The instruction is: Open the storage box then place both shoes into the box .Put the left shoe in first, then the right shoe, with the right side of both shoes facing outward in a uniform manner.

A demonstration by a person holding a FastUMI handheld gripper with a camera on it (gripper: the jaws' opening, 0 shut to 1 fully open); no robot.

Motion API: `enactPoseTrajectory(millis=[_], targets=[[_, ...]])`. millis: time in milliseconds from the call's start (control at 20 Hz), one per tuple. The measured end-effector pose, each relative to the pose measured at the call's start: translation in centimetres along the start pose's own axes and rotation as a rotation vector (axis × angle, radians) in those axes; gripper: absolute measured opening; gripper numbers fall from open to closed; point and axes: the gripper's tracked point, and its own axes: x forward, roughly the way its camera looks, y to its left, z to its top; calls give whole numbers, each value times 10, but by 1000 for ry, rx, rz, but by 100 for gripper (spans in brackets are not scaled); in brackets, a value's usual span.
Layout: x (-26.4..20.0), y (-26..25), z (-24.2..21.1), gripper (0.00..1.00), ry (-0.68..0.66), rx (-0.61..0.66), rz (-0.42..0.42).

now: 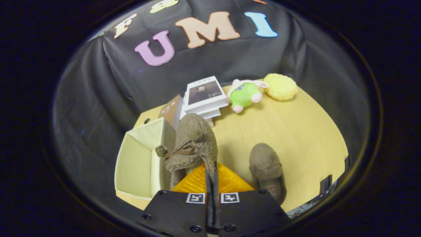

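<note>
The open, empty cream storage box (139, 161) sits left of the fingers. The gripper (212, 171), clenched on the fuzzy brown slipper (194, 144), holds it lifted beside the box; the second brown slipper (267, 171) waits on the pale wooden table (296, 131). Neither shoe is boxed yet.

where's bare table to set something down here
Broad bare tabletop lies between the plush toys and the second shoe. The open storage box is empty inside. It is crowded by the books and where the claw, shut on the held shoe, hangs beside the box.
</note>
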Motion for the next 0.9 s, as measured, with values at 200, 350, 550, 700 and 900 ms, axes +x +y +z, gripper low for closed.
enactPoseTrajectory(millis=[200,350,550,700,900], targets=[[-8,38,16,3,-9,7,37],[-4,72,17,3,5,24,80],[8,121,5,3,32,25,129],[24,153,-12,3,65,15,146],[48,185,-41,3,129,0,150]])
